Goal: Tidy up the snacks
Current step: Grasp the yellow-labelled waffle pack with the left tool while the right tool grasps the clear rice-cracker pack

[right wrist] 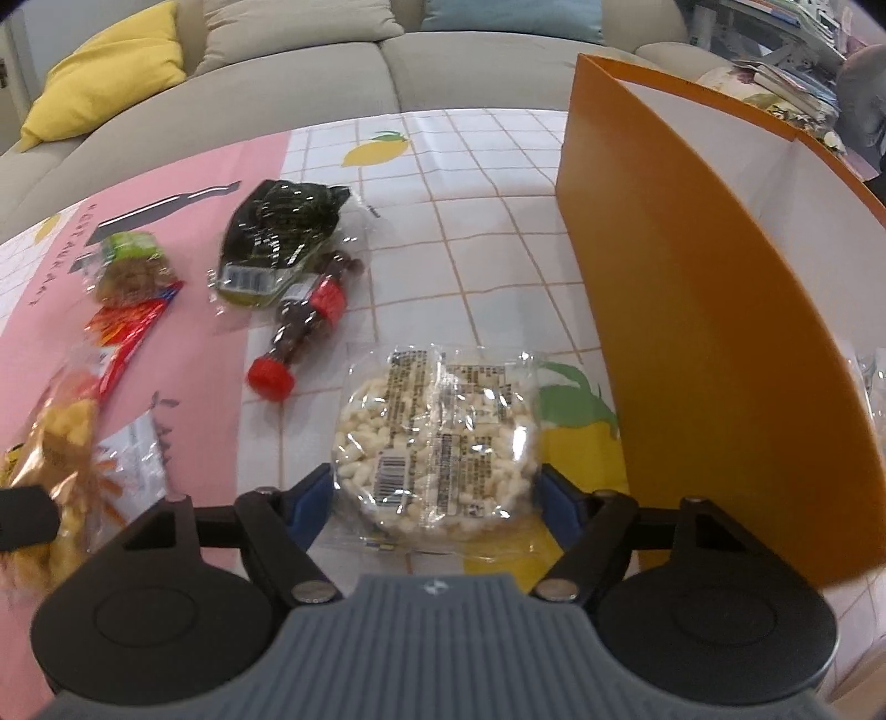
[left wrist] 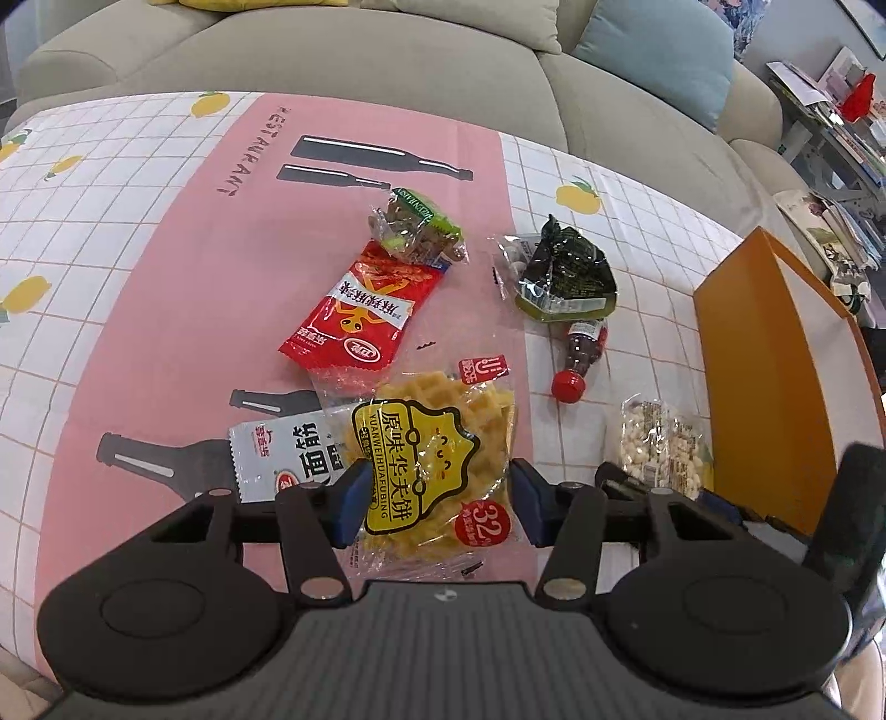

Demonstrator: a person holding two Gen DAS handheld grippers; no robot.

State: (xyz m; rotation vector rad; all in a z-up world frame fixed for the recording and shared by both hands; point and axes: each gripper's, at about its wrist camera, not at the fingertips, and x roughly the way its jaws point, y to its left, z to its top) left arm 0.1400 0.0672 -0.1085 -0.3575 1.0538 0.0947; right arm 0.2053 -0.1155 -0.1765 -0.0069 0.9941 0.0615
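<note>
My left gripper (left wrist: 437, 498) is open with its blue pads on either side of a yellow waffle packet (left wrist: 432, 459) that lies on the table. My right gripper (right wrist: 434, 498) is open around a round puffed-rice cake packet (right wrist: 437, 443), also seen in the left wrist view (left wrist: 662, 446). Other snacks lie beyond: a red spicy-strip packet (left wrist: 360, 315), a white-grey packet (left wrist: 288, 454), a green nut packet (left wrist: 415, 224), a dark green packet (left wrist: 565, 271) and a small cola-shaped bottle (left wrist: 578, 354). An orange box (right wrist: 692, 288) stands to the right.
The table has a pink and white grid cloth (left wrist: 138, 232) with lemon prints. A grey sofa (left wrist: 387, 50) with yellow and blue cushions runs along the far side. A cluttered shelf (left wrist: 841, 138) is at the far right.
</note>
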